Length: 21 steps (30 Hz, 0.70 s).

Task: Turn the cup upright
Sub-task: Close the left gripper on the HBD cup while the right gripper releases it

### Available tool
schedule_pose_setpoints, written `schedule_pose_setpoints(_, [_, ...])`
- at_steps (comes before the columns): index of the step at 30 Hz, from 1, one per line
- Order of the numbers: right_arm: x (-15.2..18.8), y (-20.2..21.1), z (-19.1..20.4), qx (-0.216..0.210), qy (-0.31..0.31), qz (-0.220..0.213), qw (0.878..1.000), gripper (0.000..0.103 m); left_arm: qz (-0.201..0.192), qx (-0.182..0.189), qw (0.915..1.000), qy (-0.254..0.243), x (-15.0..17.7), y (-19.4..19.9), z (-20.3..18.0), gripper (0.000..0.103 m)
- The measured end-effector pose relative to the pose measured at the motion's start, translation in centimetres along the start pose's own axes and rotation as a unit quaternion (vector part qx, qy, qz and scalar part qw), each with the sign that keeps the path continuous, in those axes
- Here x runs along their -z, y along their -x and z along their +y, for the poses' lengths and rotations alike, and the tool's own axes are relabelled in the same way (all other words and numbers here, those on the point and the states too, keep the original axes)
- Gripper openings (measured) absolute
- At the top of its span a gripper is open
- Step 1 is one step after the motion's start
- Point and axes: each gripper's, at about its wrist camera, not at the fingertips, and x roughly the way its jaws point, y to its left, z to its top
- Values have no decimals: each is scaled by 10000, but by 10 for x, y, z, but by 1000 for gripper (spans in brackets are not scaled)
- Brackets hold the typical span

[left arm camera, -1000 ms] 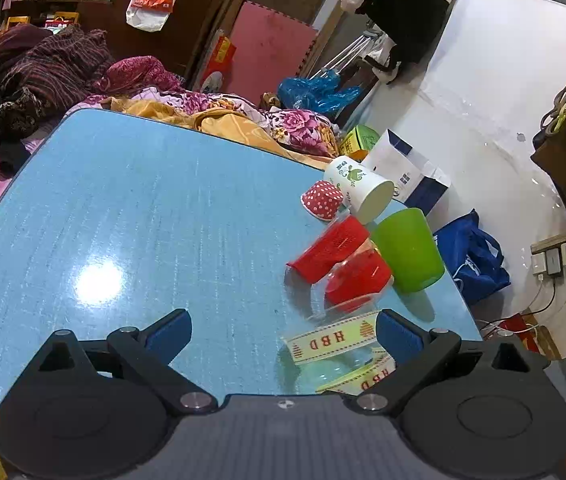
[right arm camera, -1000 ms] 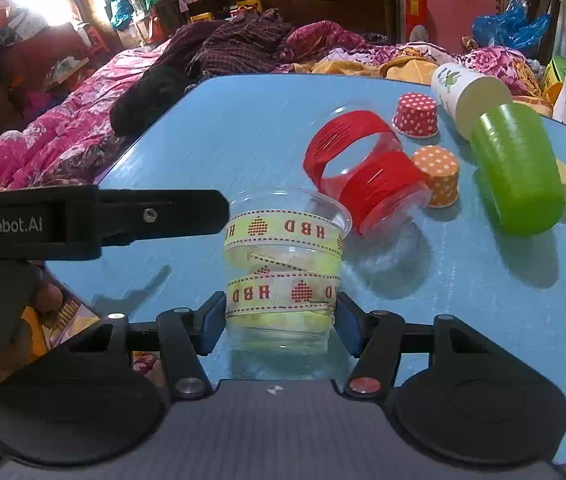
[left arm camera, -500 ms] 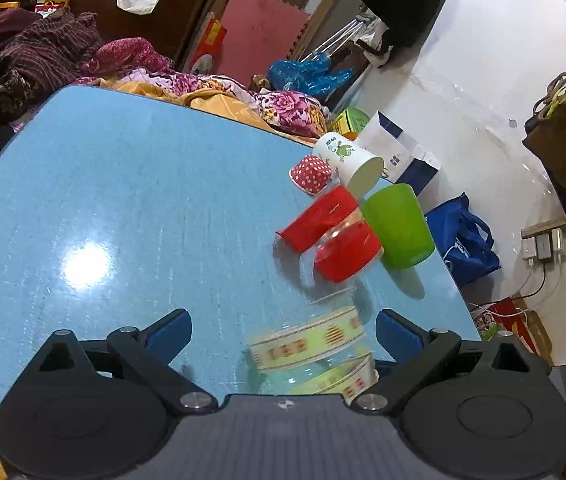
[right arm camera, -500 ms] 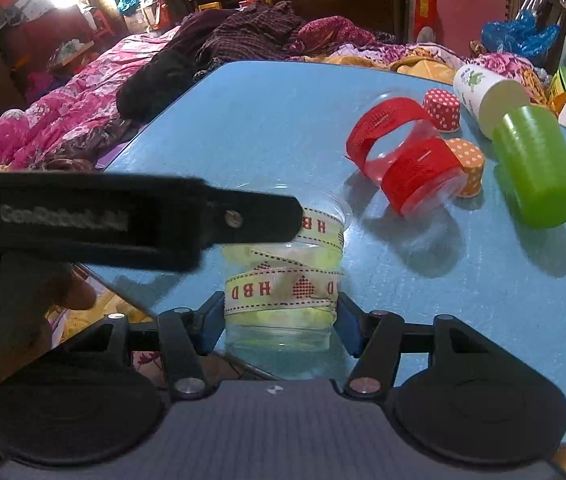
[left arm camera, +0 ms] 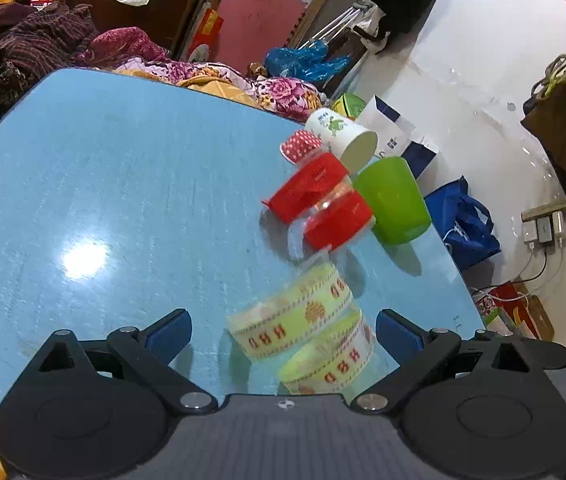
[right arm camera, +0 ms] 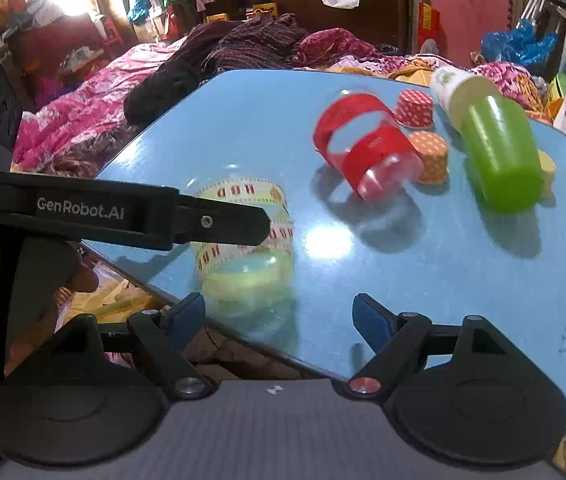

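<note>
Both grippers, left (left arm camera: 283,330) and right (right arm camera: 279,316), gape apart around an upright clear cup (right arm camera: 245,240) near the blue table's (right arm camera: 463,280) edge, gripping nothing.

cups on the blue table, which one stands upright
The clear plastic cup wrapped in yellow HBD ribbon, at the table's near edge, stands mouth up. The green plastic cup, white paper cup and clear red-ribboned cup lie on their sides.

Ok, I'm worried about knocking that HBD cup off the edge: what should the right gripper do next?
Probably ease the right gripper straight back. Its jaws are open, the HBD cup stands upright near the table edge, and the red-banded cup lies on its side, waiting.
</note>
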Motion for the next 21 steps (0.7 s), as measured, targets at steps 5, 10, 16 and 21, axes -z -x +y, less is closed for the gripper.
schedule_pose_setpoints(5, [3,5,0,-142,111,-67,9998,82,25,13,10000,62,4,-6,-9,97])
schedule_pose_setpoints(10, [15,13,-5,-205,249,-93,9994,82,93,-67,9999,46,0,-16,-19,96])
schedule_pose_setpoints(16, [26,20,-25,-221,98,-131,9996,82,212,-233,9994,-112,-5,-28,-29,81])
schedule_pose_setpoints(21, [33,24,-38,-275,-32,-235,9993,82,100,-416,9984,-370,-6,-22,-32,75])
